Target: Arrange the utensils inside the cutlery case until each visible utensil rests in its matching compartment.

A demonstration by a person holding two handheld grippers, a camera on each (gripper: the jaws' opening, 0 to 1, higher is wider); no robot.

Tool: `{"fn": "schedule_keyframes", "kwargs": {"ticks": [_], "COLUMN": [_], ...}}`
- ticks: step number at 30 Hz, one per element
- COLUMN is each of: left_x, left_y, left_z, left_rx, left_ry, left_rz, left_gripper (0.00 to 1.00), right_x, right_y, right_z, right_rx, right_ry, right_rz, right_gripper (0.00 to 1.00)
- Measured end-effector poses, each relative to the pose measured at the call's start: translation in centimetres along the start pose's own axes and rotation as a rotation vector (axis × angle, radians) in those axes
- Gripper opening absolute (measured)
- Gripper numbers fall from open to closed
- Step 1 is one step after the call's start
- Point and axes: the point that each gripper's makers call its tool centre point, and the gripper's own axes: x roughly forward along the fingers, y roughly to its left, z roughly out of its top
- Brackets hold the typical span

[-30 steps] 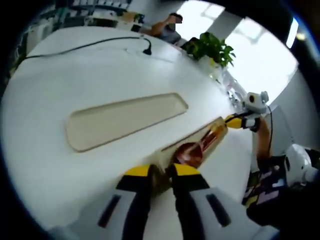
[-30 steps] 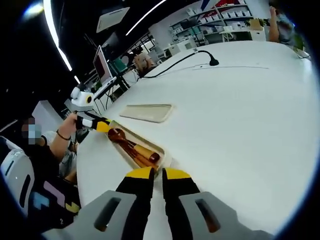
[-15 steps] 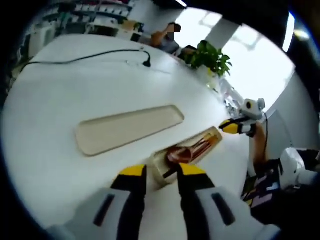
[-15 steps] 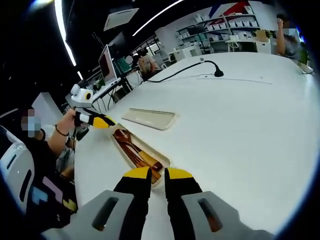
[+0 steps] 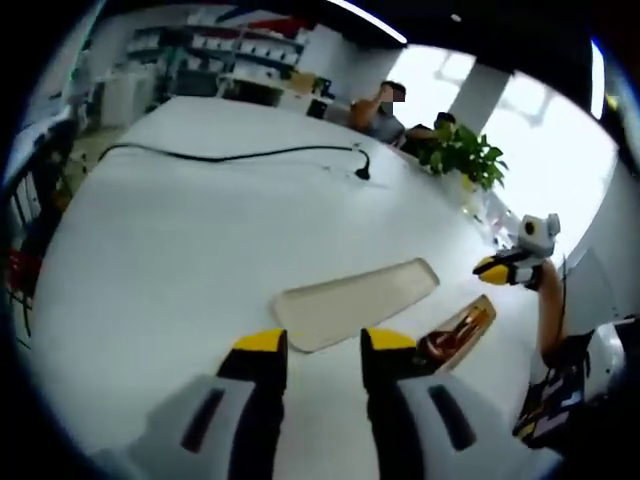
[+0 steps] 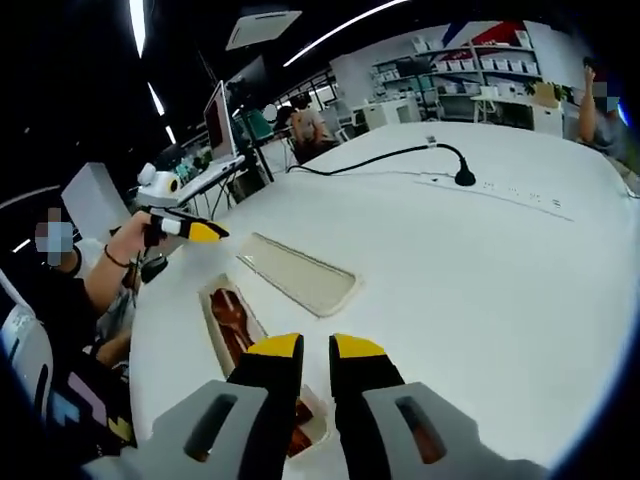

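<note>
The beige cutlery case (image 5: pixel 478 312) lies on the white table just right of my left gripper (image 5: pixel 325 342), whose jaws stand apart with nothing between them. A brown wooden spoon (image 5: pixel 441 345) and other wooden utensils lie inside it. The flat beige lid (image 5: pixel 355 300) rests beyond the left jaws. Past the case, a hand holds my right gripper (image 5: pixel 503 268). In the right gripper view, the case (image 6: pixel 208 318) with the spoon (image 6: pixel 232 310) lies at lower left, partly under my right gripper (image 6: pixel 316 347), whose jaws are nearly together and empty. The lid (image 6: pixel 300 275) lies ahead, and the left gripper (image 6: pixel 195 231) hovers at left.
A black cable (image 5: pixel 230 155) with a plug runs across the far table; it is the cable (image 6: pixel 400 155) seen far ahead in the right gripper view. A potted plant (image 5: pixel 462 158) stands at the far edge. People sit beyond the table, near shelves.
My left gripper has drawn back from the case's end and its jaws stand wider apart. Both views now look further across the table; the right jaws stay nearly together.
</note>
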Motion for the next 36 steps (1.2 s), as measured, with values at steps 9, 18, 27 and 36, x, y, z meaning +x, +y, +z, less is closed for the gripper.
{"fn": "schedule_keyframes", "kwargs": {"ticks": [9, 18, 27, 36], "left_x": [0.9, 1.6, 2.3, 2.5], "left_y": [2.0, 1.6, 1.3, 1.2], "left_z": [0.2, -0.8, -0.6, -0.5], "left_rx": [-0.068, -0.105, -0.140, -0.176], "left_ry": [0.030, 0.063, 0.061, 0.047], "left_rz": [0.002, -0.017, -0.041, -0.053], "left_gripper": [0.30, 0.29, 0.26, 0.23], "right_x": [3.4, 5.4, 6.2, 6.2], "right_y": [-1.9, -2.4, -2.3, -2.2], "right_z": [0.9, 0.6, 0.4, 0.2], "right_rx": [0.020, 0.059, 0.091, 0.104], "right_ry": [0.050, 0.077, 0.082, 0.097], "right_rz": [0.002, 0.037, 0.054, 0.035], "right_gripper": [0.10, 0.11, 0.09, 0.04]}}
